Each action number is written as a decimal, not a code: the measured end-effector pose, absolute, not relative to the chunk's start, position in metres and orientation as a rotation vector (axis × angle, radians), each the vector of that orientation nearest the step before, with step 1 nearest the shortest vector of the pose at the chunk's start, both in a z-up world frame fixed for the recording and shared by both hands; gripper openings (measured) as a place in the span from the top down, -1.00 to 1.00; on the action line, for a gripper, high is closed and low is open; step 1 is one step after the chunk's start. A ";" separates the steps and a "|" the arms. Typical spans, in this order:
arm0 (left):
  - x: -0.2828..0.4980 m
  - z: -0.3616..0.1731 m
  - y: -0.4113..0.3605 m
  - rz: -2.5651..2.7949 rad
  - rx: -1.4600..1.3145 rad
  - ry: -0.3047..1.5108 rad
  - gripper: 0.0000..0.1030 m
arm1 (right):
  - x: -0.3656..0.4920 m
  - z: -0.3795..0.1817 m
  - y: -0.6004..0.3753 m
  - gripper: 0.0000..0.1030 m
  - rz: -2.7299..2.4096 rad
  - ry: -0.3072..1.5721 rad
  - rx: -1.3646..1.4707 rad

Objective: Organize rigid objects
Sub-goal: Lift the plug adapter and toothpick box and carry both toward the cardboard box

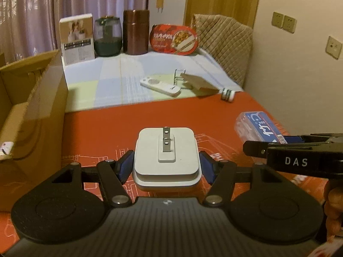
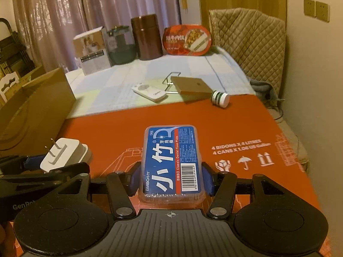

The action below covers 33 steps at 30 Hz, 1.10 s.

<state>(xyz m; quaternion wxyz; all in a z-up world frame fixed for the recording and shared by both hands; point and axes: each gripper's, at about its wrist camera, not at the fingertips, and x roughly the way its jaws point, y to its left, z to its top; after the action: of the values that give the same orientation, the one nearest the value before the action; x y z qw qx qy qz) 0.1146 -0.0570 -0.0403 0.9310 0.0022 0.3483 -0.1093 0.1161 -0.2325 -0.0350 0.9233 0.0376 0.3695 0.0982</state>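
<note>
Left hand-held gripper [image 1: 166, 167] pinching charger [image 1: 166, 156], right hand-held gripper [image 2: 170, 180] pinching floss box [image 2: 171, 162]; keep both level, squeeze steady, carry to cardboard box [image 1: 32, 107].

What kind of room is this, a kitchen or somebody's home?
Probably a room in someone's home. Long curtains hang behind, a quilted chair stands by the wall, and a TV-style remote lies on the cloth-covered table.

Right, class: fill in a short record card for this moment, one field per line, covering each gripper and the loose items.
left gripper: shut on white plug adapter
right gripper: shut on floss pick box
surface: red cardboard sheet
loose items: white remote, small bottle on its side
left side: open cardboard box
</note>
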 end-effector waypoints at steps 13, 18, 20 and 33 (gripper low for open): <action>0.072 0.032 -0.021 -0.175 -0.024 0.679 -0.17 | 0.077 0.040 -0.208 -0.04 0.258 0.706 0.066; 0.067 0.053 0.004 -0.137 -0.030 0.658 -0.17 | 0.082 0.066 -0.191 -0.04 0.289 0.672 0.052; 0.066 0.060 0.013 -0.122 -0.032 0.649 -0.17 | 0.084 0.074 -0.182 -0.04 0.307 0.661 0.047; 0.063 0.091 0.076 -0.027 -0.053 0.615 -0.17 | 0.104 0.088 -0.121 -0.04 0.427 0.663 0.015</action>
<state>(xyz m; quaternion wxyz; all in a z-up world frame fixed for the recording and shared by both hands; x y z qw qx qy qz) 0.0632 0.0759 0.0908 0.9526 -0.0260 0.3028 -0.0131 0.1039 -0.1206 0.0875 0.9233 0.0071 0.3228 0.2078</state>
